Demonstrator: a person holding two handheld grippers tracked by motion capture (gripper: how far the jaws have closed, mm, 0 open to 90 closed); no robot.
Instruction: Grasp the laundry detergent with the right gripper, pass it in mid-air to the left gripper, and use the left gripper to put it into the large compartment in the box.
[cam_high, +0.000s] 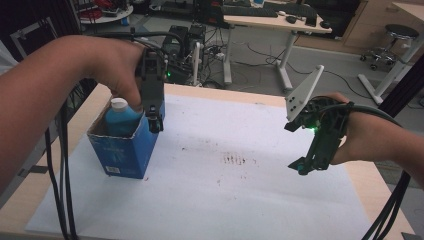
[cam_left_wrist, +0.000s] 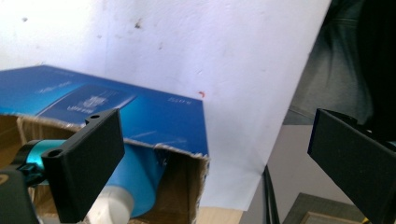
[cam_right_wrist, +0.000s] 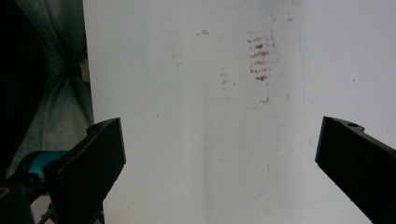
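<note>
Your blue bottle sits in the open box near the table's left edge, and both your grippers are wide open and hold nothing.

The blue plastic bottle with a white cap (cam_high: 120, 116) stands inside the blue cardboard box with its top torn open (cam_high: 122, 150), on the white sheet (cam_high: 225, 200) covering the wooden table (cam_high: 367, 182), towards that sheet's left edge. From the high view, your left gripper (cam_high: 155, 122) hangs just over the box's right rim; your right gripper (cam_high: 305, 167) is held well apart, near the table's right edge. Your left gripper view adds the box's brown inner walls (cam_left_wrist: 187, 186), with the bottle (cam_left_wrist: 140, 182) behind the left jaw. Your right gripper view looks along its spread jaws at bare sheet with a patch of dark smudges (cam_right_wrist: 259, 58).
</note>
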